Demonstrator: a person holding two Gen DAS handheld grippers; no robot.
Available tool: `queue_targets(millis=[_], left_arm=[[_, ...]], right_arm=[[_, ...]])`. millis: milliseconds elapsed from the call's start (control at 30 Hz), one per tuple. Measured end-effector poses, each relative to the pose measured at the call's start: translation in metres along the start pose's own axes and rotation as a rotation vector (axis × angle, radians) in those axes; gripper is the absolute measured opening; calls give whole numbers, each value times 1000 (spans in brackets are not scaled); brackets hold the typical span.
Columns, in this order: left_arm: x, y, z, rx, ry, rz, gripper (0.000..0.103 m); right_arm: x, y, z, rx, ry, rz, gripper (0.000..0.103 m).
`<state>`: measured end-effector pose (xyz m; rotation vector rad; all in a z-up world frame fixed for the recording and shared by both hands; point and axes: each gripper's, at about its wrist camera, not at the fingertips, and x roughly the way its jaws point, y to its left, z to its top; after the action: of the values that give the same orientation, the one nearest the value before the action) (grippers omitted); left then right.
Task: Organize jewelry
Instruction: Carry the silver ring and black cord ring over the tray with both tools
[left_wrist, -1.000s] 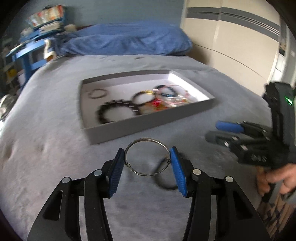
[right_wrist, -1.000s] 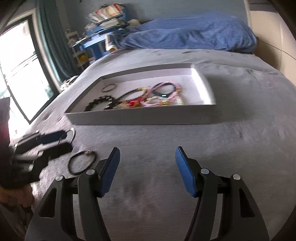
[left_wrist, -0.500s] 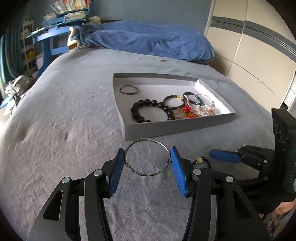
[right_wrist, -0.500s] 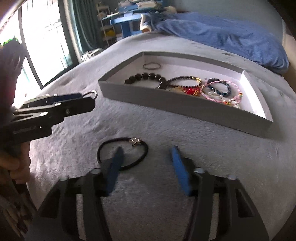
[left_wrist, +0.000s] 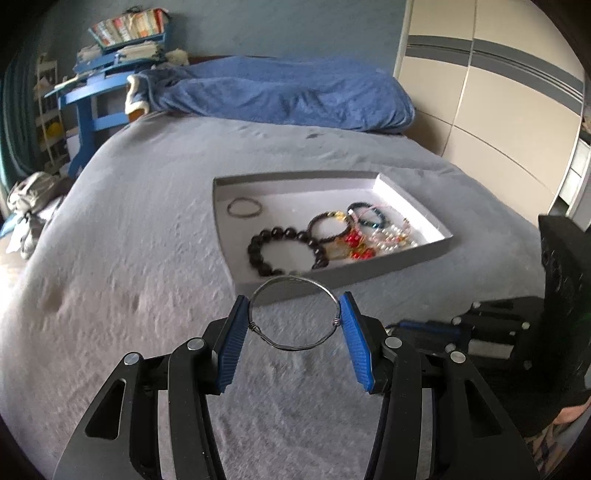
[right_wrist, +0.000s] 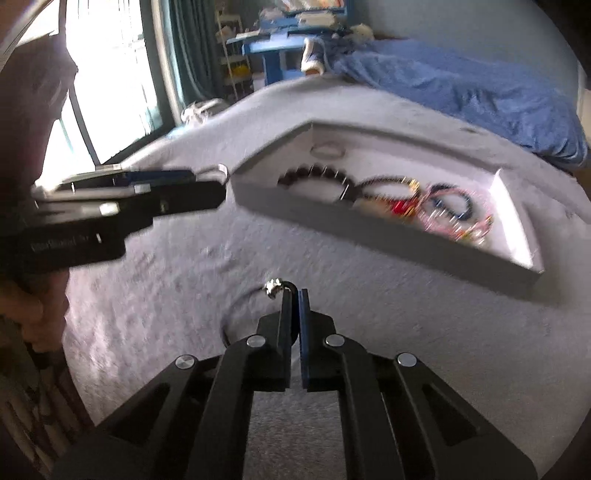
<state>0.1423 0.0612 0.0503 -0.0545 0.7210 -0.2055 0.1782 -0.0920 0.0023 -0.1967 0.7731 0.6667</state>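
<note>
My left gripper (left_wrist: 293, 314) is shut on a thin silver wire bangle (left_wrist: 293, 314) and holds it above the grey bed cover, just short of the near wall of the grey jewelry tray (left_wrist: 436, 230). The tray holds a black bead bracelet (left_wrist: 286, 251), a thin ring bangle (left_wrist: 243, 208) and several coloured bracelets. My right gripper (right_wrist: 294, 295) is shut on a black cord bracelet (right_wrist: 236, 314) with a small metal charm (right_wrist: 272, 287), low over the bed cover. The left gripper (right_wrist: 218, 173) also shows in the right wrist view, left of the tray (right_wrist: 369, 236).
A blue blanket (left_wrist: 288, 96) lies at the head of the bed. A blue desk (left_wrist: 92, 99) with stacked papers stands at the far left. A wardrobe (left_wrist: 498, 92) lines the right side. A window (right_wrist: 103, 81) is on the left.
My right gripper has moved down over the black cord bracelet and closed on it. My left gripper has carried the silver bangle closer to the tray.
</note>
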Motion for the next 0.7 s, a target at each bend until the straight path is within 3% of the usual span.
queue_targets(millis=[367, 700], left_arm=[[11, -24, 49, 74, -36, -36, 52], [54, -37, 76, 120, -6, -39, 52]], right_arm=[[-47, -50, 53, 61, -139, -80, 3], [-45, -95, 91, 161, -213, -115, 3]])
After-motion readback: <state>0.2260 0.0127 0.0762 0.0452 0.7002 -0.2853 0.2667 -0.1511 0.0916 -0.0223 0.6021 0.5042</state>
